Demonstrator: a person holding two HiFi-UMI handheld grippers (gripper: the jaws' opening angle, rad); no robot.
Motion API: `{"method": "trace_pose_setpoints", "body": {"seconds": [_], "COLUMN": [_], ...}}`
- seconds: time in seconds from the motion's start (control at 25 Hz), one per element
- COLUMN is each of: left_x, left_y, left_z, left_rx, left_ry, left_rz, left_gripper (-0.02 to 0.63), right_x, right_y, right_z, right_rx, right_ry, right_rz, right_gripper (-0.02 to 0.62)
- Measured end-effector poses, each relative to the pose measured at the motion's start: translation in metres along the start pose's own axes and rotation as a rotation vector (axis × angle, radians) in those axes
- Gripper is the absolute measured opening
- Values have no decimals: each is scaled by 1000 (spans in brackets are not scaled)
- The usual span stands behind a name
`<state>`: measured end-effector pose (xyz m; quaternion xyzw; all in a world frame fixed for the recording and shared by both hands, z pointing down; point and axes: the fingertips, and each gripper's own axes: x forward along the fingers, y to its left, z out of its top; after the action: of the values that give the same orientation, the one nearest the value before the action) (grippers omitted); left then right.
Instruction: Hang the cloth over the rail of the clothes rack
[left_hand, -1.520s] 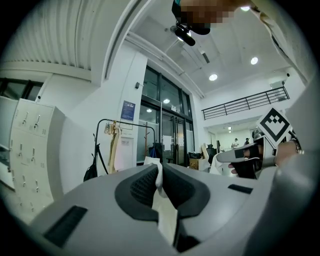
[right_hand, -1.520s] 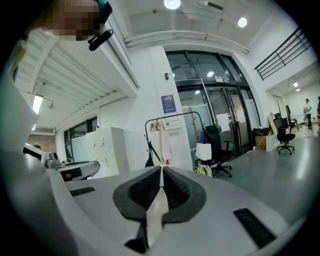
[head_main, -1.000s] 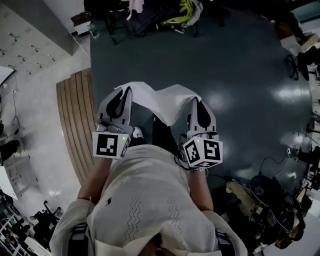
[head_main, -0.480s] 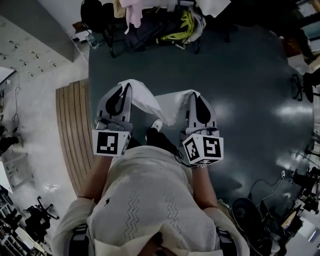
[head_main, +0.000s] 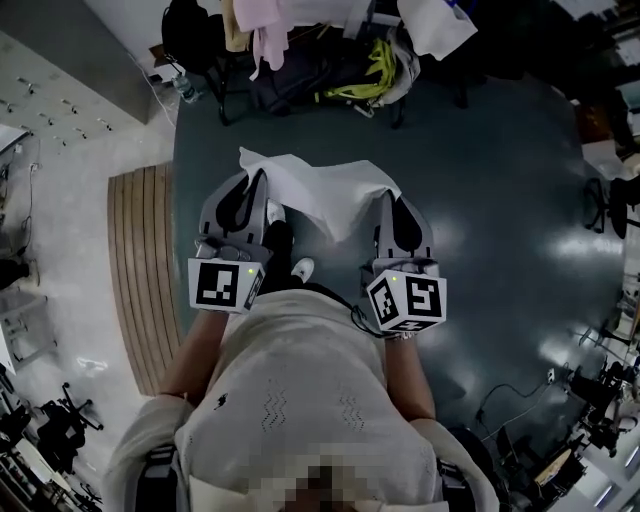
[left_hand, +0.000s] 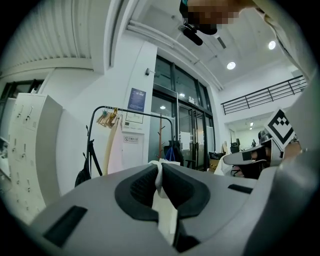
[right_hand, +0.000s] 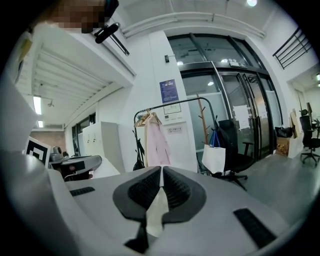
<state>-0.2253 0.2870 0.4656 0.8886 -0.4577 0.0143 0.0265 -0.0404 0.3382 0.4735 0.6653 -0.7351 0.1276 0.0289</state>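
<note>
Between the two grippers, above the dark glossy floor (head_main: 500, 180): thin white fabric cloth (head_main: 322, 188), held clear of the ground and spanning from one claw to the other as a crumpled band. Its surface is plain, with soft creases and no print visible. The left corner pokes up past the jaw tips, and a pointed fold droops at the centre.

Left gripper (head_main: 258, 180): jaws closed tight on the cloth's left edge. The left gripper view shows a white strip pinched between the black ribbed pads (left_hand: 140, 189) and trailing down the gap.

Right gripper (head_main: 388, 198): jaws likewise clamped on the right edge, with a pale strip caught between its pads.

Ahead of both grippers: black metal clothes rack (right_hand: 172, 105) standing against a white wall, its rail well apart from the cloth. A pale pink garment (right_hand: 157, 142) hangs on the rack, and a white bag (right_hand: 214, 158) is just beside it.

Floor, at the person's left: slatted wooden panel (head_main: 140, 270).
</note>
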Motion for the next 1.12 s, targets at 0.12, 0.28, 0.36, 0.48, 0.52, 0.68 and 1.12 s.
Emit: {"method": "trace_pose_setpoints", "body": {"seconds": [0.12,0.28,0.36,0.48,0.52,0.68,1.12], "left_x": [39,103,137,192,208,259,350], "left_y": [12,32,45,64,70,99,133], "left_z": [-6,-9,-7,4,9,26,30], "left_rx": [-2,-12,-16,-14,-11,0,6], "left_ry": [3,12,7,-11,-16,-40,-29], "left_rz": [-1,-27,-42,-70,-80,-97,-26], "left_gripper": [28,28,28,28,28,28,28], "right_x": [30,83,112,157,170,218,318], "right_y": [-17,-43,-55,-78,-85,-97,-154], "right_z": [2,12,24,49,57,84,114], "right_rx": [3,-6,-8,-12,-9,-5,-1], "right_ry": [6,25,20,-6,-14,-40,-44], "right_rz": [-12,-47,-66,-105,-119,-149,-114], "right_gripper": [25,26,25,25,25,25,25]}}
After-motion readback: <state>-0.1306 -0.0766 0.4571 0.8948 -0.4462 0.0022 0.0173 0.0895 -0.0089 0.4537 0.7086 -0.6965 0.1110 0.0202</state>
